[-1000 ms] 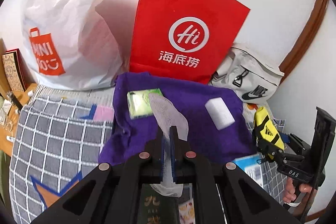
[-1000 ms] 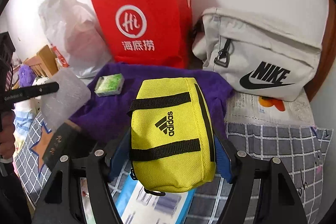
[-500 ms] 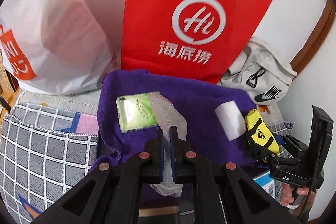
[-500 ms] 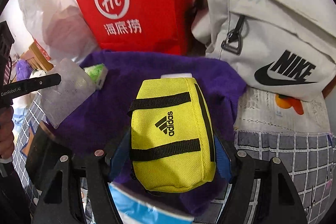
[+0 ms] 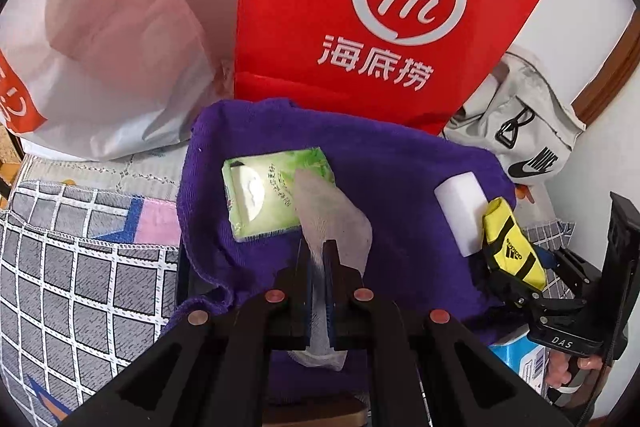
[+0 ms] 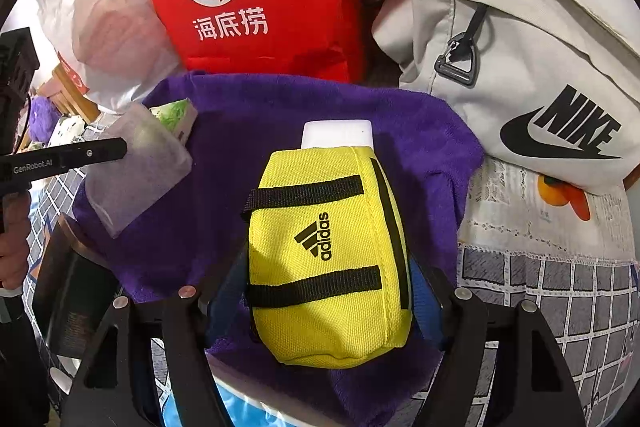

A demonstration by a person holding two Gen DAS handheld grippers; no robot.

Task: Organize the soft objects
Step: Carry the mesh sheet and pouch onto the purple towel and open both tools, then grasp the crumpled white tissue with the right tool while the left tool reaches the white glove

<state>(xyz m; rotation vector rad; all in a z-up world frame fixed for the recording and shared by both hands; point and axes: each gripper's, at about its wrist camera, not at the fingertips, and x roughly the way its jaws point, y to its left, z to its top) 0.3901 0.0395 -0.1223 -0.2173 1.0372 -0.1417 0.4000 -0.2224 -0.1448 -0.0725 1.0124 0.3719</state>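
Note:
A purple towel [image 5: 400, 195] lies spread before the bags; it also shows in the right wrist view [image 6: 260, 115]. On it lie a green tissue pack [image 5: 268, 199] and a white sponge block [image 5: 460, 211]. My left gripper [image 5: 318, 251] is shut on a thin white translucent packet [image 5: 332, 223], held over the towel beside the tissue pack. My right gripper [image 6: 328, 267] is shut on a yellow Adidas pouch [image 6: 324, 251], held over the towel's right part, just in front of the white block [image 6: 336, 133].
A red paper bag [image 5: 380, 11] and a white plastic bag [image 5: 100, 47] stand behind the towel. A grey Nike bag [image 6: 540, 75] lies at the right. A grey checked cloth [image 5: 80, 267] covers the surface. A blue-white box [image 5: 524, 359] lies at the front right.
Both grippers have moved forward over the purple towel with their loads. The bags and the tissue pack loom larger; the yellow pouch now sits close to the white block.

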